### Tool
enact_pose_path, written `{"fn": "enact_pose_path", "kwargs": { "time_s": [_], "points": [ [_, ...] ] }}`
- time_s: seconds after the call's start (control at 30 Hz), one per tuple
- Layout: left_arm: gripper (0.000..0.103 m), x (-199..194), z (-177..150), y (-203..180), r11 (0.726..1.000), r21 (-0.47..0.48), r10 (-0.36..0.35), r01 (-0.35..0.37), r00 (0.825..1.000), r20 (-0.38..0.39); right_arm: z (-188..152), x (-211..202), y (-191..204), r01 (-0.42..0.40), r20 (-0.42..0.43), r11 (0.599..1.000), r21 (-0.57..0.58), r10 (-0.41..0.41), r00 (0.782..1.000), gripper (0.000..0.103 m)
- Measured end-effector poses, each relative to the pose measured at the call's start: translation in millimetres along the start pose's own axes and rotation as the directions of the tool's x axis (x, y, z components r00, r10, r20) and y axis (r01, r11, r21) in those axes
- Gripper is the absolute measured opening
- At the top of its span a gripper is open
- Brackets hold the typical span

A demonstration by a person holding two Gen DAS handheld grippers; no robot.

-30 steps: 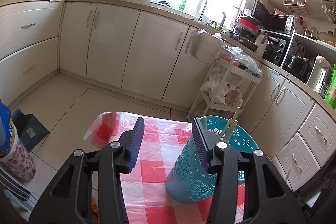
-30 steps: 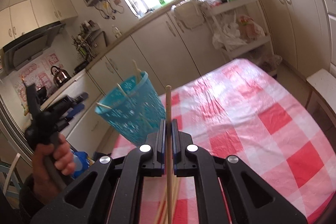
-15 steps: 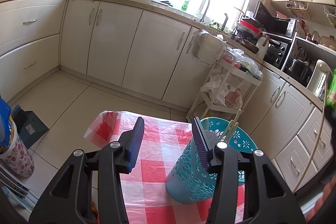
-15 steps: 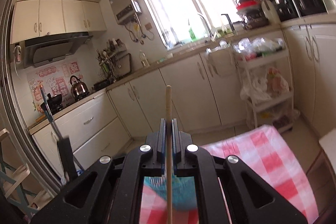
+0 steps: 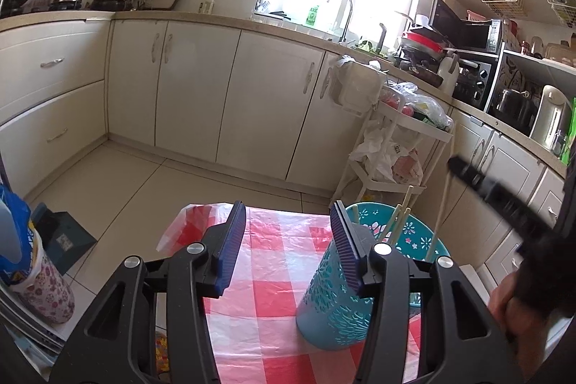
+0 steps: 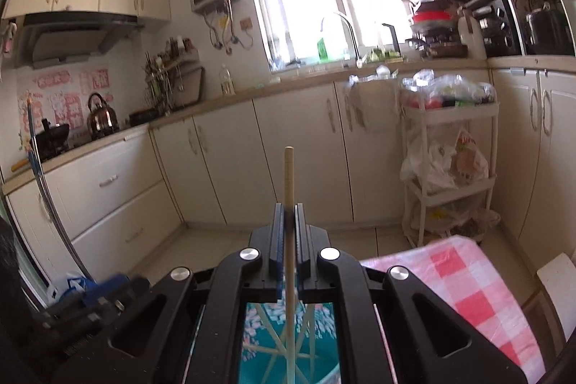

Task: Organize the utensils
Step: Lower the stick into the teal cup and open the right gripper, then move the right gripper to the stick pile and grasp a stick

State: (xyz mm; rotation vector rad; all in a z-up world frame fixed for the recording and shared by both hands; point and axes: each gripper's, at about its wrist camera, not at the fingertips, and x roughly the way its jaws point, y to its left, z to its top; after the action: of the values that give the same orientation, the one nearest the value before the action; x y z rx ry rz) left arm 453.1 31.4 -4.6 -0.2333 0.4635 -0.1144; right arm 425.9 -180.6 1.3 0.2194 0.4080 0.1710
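While the left hand-held gripper [image 5: 288, 245] gapes idle, the right hand-held gripper [image 6: 287, 233] clamps an upright chopstick [image 6: 288, 175] directly above the teal holder [image 6: 316, 330].

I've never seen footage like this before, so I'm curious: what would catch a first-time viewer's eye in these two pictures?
Probably the teal basket standing on the red-checked tablecloth, with several chopsticks already poking out of it. Next, the single chopstick pinched upright in the right gripper, directly above that basket's mouth. The left gripper stands open beside the basket, holding nothing.
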Motion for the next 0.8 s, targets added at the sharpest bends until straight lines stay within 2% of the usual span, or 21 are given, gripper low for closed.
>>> {"fn": "enact_pose_path", "kwargs": {
  "time_s": [0.1,0.2,0.37,0.5,0.63,0.8],
  "points": [
    [0.047,-2,0,-2,1.0,0.003,0.002,-0.002,1.0,0.002,-16,7,-2,-0.001,-0.058,1.0,-0.005,0.001,0.998,0.008],
    [0.048,-2,0,-2,1.0,0.001,0.006,-0.006,1.0,0.001,-22,0,-1,-0.01,-0.071,1.0,-0.016,0.009,0.997,0.022],
    [0.048,-2,-2,-4,1.0,0.009,0.012,-0.012,1.0,-0.002,-28,-30,-2,-0.034,-0.069,0.999,-0.01,0.033,0.997,0.022],
    [0.049,-2,-3,-4,1.0,0.014,0.016,-0.016,1.0,-0.004,-47,-52,-12,-0.034,-0.12,0.999,0.028,0.037,0.992,0.023],
    [0.049,-1,-3,-4,1.0,0.022,0.022,-0.022,1.0,-0.006,-89,-63,-28,0.001,-0.252,0.998,0.06,0.014,0.968,0.023],
    [0.05,1,-5,-4,0.999,0.03,0.028,-0.028,1.0,-0.013,-140,-61,-43,0.055,-0.414,0.996,0.072,-0.021,0.91,0.023]
  ]
}}
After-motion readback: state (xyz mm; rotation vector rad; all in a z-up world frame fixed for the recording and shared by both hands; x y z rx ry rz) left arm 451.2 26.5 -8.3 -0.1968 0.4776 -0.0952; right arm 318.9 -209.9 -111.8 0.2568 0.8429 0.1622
